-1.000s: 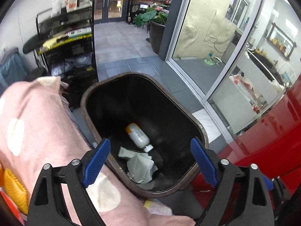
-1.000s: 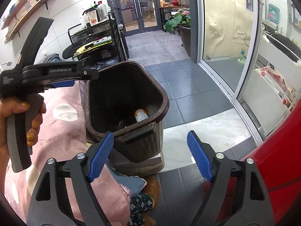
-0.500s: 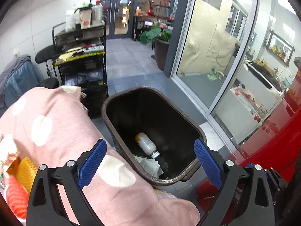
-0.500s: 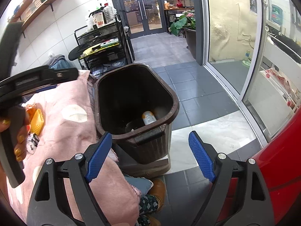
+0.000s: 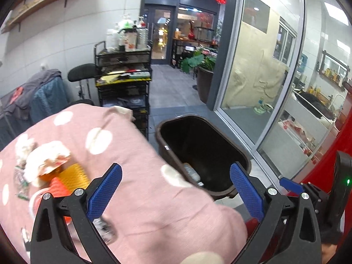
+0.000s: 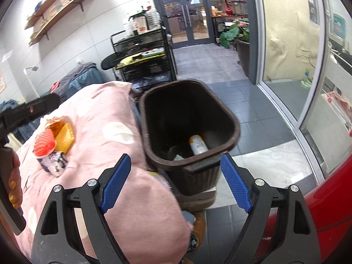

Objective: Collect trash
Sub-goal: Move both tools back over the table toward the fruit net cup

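Observation:
A dark brown trash bin [image 5: 220, 190] [image 6: 198, 167] stands on the floor beside a pink polka-dot cloth [image 5: 154, 209] [image 6: 99, 118]. Inside it lie a white bottle [image 6: 198, 147] and crumpled paper. On the cloth lies a heap of trash: an orange foam net [image 6: 44, 144], a yellow foam net [image 6: 65, 136] [image 5: 76, 173], a crumpled wrapper [image 6: 56, 162] and tissue [image 5: 47, 156]. My left gripper [image 5: 175, 190] is open and empty over the cloth, near the bin. My right gripper [image 6: 176, 183] is open and empty in front of the bin.
A black wire cart [image 5: 123, 83] [image 6: 143, 59] with bottles stands behind. A chair with clothes [image 5: 33, 101] is at the left. A glass wall [image 5: 264, 88] and a potted plant [image 6: 239, 44] are at the right. A red surface [image 6: 319, 220] lies at the lower right.
Both grippers have pulled back and up from the bin. The left one has swung left over the cloth, bringing the heap of trash into view. Both stayed open.

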